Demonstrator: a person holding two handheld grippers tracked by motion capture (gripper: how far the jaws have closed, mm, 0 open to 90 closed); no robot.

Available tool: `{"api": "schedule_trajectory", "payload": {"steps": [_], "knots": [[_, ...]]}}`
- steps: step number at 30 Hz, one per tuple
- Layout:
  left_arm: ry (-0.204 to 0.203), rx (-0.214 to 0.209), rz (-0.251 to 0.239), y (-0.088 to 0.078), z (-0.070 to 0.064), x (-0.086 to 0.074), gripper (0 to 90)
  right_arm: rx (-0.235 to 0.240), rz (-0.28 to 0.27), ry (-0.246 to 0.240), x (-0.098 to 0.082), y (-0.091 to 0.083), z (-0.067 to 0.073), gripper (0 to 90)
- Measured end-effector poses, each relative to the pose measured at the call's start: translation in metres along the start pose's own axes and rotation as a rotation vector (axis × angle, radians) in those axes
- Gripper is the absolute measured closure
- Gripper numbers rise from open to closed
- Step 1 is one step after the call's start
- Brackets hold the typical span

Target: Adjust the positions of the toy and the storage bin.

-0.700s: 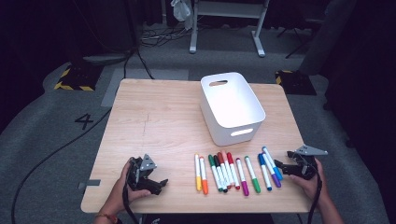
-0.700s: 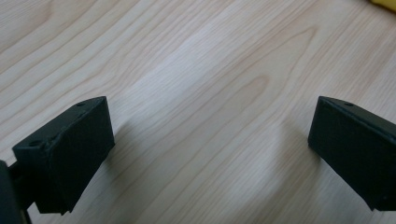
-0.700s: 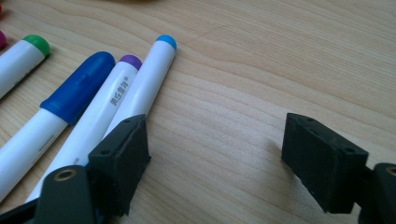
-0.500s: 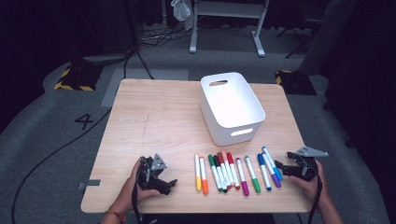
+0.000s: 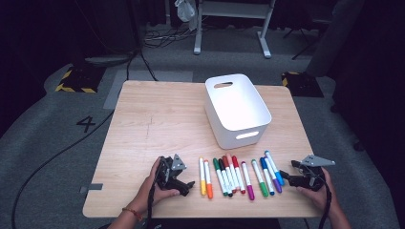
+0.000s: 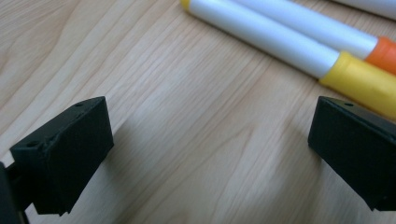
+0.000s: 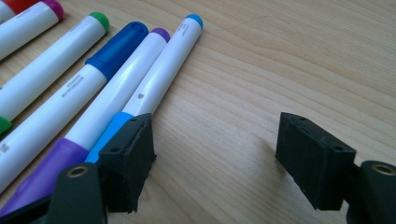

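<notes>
Nothing is binned yet: all the markers (image 5: 239,175) are lined up on the bench (image 5: 157,119) before the empty white bin (image 5: 237,110), flanked by the left claw (image 5: 188,187) and right claw (image 5: 285,175), both spread wide and empty.

A lab or recording studio, by its looks: a lone wooden tabletop (image 5: 157,124) on grey carpet marked with a taped number 4 (image 5: 86,123), hazard-striped floor plates (image 5: 76,79) (black and yellow), loose cables (image 5: 162,38) and a metal stand's legs (image 5: 229,28) at the dark far side.
</notes>
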State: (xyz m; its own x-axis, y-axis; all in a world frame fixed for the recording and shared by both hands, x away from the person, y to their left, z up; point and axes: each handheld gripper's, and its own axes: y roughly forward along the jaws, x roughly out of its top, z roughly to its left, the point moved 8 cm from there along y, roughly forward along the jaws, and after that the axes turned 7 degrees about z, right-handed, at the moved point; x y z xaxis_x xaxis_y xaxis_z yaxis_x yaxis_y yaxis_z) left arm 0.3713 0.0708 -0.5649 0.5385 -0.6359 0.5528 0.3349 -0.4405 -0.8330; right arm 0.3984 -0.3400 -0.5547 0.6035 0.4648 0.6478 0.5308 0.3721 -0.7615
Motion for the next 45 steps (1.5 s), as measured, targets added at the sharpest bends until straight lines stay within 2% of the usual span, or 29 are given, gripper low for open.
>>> {"api": "schedule_trajectory", "payload": {"steps": [2, 11, 17, 19, 25, 31, 34, 40, 45], "knots": [[0.025, -0.013, 0.004, 0.006, -0.007, 0.009, 0.2, 0.012, 0.001, -0.008, 0.0, 0.001, 0.003, 26.9], [0.07, -0.042, 0.006, 0.015, -0.024, 0.023, 0.4, 0.034, 0.005, -0.056, 0.004, 0.003, 0.017, 25.5], [0.072, -0.044, 0.005, 0.016, -0.024, 0.023, 0.4, 0.048, 0.007, -0.075, 0.009, 0.006, 0.027, 25.4], [0.071, -0.044, 0.005, 0.016, -0.024, 0.023, 0.4, 0.059, 0.009, -0.09, 0.011, 0.008, 0.036, 25.1], [0.072, -0.04, 0.003, 0.019, -0.024, 0.029, 0.4, 0.082, 0.012, -0.121, 0.017, 0.013, 0.048, 24.6], [0.076, -0.045, -0.001, 0.021, -0.022, 0.031, 0.3, 0.1, 0.009, -0.13, 0.021, 0.017, 0.053, 24.3], [0.069, -0.043, 0.002, 0.02, -0.021, 0.03, 0.4, 0.092, 0.008, -0.133, 0.024, 0.019, 0.054, 25.3], [0.075, -0.043, 0.006, 0.018, -0.014, 0.027, 0.4, 0.097, 0.007, -0.138, 0.027, 0.021, 0.058, 25.3], [0.072, -0.047, 0.005, 0.014, -0.005, 0.022, 0.4, 0.098, 0.003, -0.158, 0.035, 0.027, 0.067, 25.4]]}}
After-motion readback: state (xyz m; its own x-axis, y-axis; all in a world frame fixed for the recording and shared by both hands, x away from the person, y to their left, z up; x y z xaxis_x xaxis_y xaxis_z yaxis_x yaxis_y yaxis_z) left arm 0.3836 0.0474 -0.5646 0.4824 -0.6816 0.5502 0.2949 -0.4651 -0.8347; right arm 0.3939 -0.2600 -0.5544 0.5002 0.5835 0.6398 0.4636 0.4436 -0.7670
